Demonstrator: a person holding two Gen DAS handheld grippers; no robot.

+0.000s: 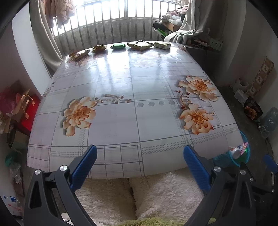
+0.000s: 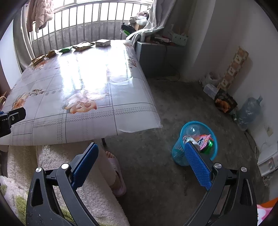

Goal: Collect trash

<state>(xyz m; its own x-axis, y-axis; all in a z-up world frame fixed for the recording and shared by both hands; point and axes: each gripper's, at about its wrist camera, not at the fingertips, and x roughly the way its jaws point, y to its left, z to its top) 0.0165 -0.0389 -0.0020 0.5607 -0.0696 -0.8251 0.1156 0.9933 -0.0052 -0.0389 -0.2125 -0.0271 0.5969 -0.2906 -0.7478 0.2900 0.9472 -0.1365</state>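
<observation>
My flowered desk ahead, window railing beyond, pink jacket hanging far left, water jug right, slippered foot near.

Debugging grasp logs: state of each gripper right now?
Left gripper: open, holding nothing, above the table edge.
Right gripper: open, holding nothing, beside the bin.

I'm in a home: floral tablecloth, jacket drying at the barred window, my slipper.
</observation>
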